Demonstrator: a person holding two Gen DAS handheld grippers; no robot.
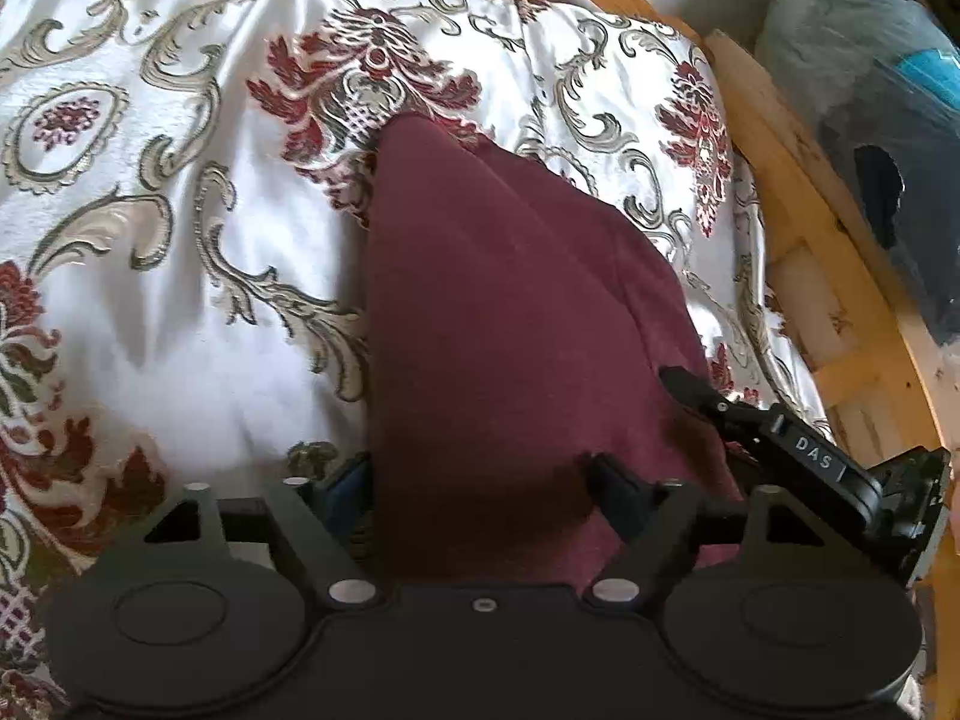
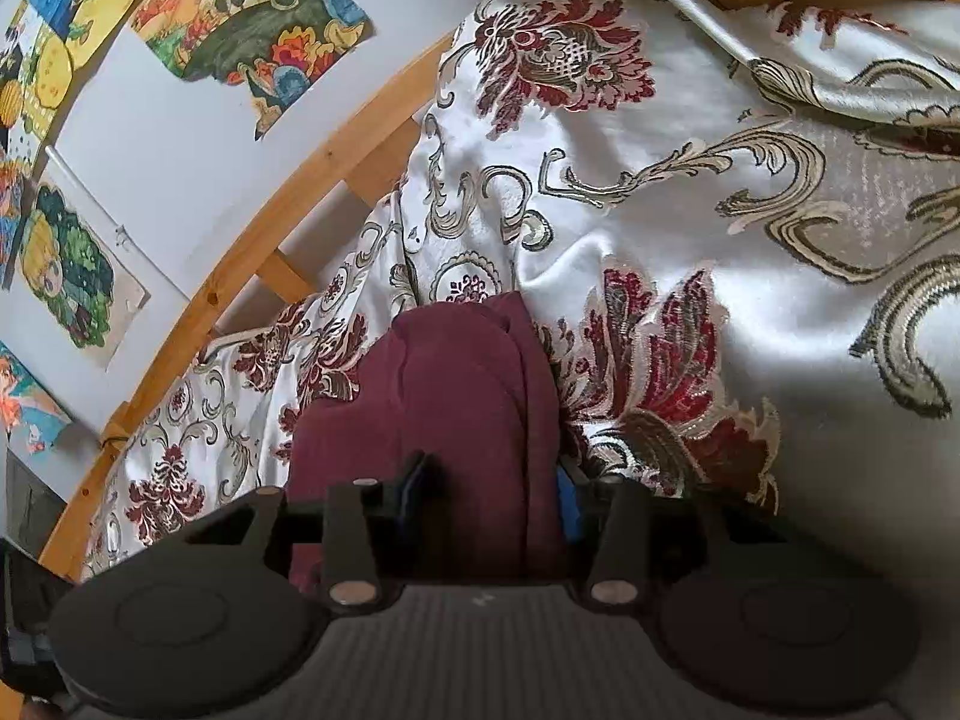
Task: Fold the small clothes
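A maroon garment (image 1: 510,312) lies folded on the patterned bedspread (image 1: 150,276). My left gripper (image 1: 480,480) straddles its near end. The blue left pad stands at the cloth's straight left edge and the right finger (image 1: 612,480) rests on the cloth, which lies smooth between the wide jaws. My right gripper (image 2: 495,489) has the same garment (image 2: 456,396) humped in lengthwise folds between its fingers, with both blue pads against the hump. In the left wrist view, the right gripper's fingers (image 1: 690,387) reach in at the garment's right edge.
A wooden bed rail (image 1: 798,198) runs close along the bedspread's far side (image 2: 252,228). Behind it is a white wall with colourful pictures (image 2: 252,18). A dark bagged bundle (image 1: 888,120) sits beyond the rail.
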